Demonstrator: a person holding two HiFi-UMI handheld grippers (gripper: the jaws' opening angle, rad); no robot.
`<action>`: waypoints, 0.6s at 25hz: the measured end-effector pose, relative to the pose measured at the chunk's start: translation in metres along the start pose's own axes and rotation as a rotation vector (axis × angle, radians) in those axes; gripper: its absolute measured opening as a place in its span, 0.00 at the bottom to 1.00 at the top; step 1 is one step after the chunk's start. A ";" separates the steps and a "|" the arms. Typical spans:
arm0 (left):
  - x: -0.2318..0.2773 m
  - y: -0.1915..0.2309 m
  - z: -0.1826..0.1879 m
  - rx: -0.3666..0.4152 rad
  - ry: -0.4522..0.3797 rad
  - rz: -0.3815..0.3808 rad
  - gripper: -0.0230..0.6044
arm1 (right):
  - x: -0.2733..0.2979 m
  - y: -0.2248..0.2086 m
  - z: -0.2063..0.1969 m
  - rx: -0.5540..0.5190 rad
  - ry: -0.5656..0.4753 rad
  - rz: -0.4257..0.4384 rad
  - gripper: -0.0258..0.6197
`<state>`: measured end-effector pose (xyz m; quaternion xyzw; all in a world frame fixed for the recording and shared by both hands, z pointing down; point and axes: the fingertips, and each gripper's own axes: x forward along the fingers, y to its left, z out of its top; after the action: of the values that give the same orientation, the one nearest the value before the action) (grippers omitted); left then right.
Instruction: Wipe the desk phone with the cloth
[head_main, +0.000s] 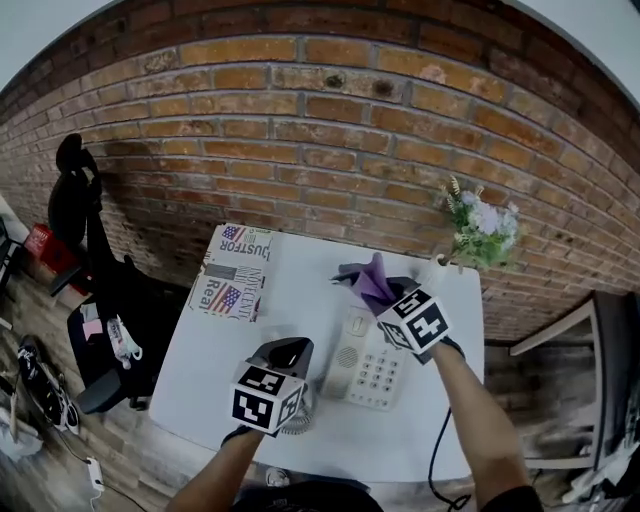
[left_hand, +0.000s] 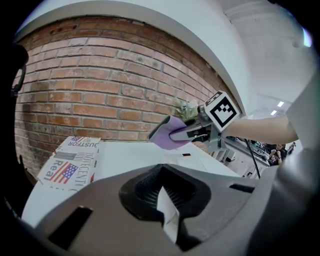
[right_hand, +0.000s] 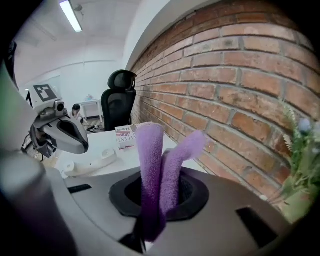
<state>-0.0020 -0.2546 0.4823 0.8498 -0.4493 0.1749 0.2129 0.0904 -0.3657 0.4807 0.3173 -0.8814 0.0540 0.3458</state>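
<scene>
The white desk phone sits at the middle of the white table, with its handset lying down. My right gripper hovers over the phone's far end, shut on a folded purple cloth whose two ends stick up out of the jaws. The cloth hangs in the air, clear of the phone. My left gripper hovers at the phone's left side, near the coiled cord. Its jaws look shut, with only a thin white strip between them.
A folded newspaper lies at the table's far left corner. A vase of flowers stands at the far right corner against the brick wall. A black office chair stands left of the table, and a black cable hangs off the near right edge.
</scene>
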 end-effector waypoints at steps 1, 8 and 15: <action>0.004 0.001 0.001 -0.005 0.002 0.006 0.04 | 0.010 -0.002 -0.002 0.003 0.010 0.025 0.12; 0.015 0.010 -0.001 -0.032 0.022 0.060 0.04 | 0.064 0.008 -0.023 0.041 0.114 0.202 0.12; 0.019 0.014 -0.006 -0.044 0.037 0.092 0.04 | 0.065 0.011 -0.036 0.076 0.149 0.305 0.12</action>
<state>-0.0036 -0.2720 0.4993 0.8199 -0.4877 0.1904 0.2315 0.0680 -0.3794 0.5510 0.1881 -0.8884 0.1626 0.3859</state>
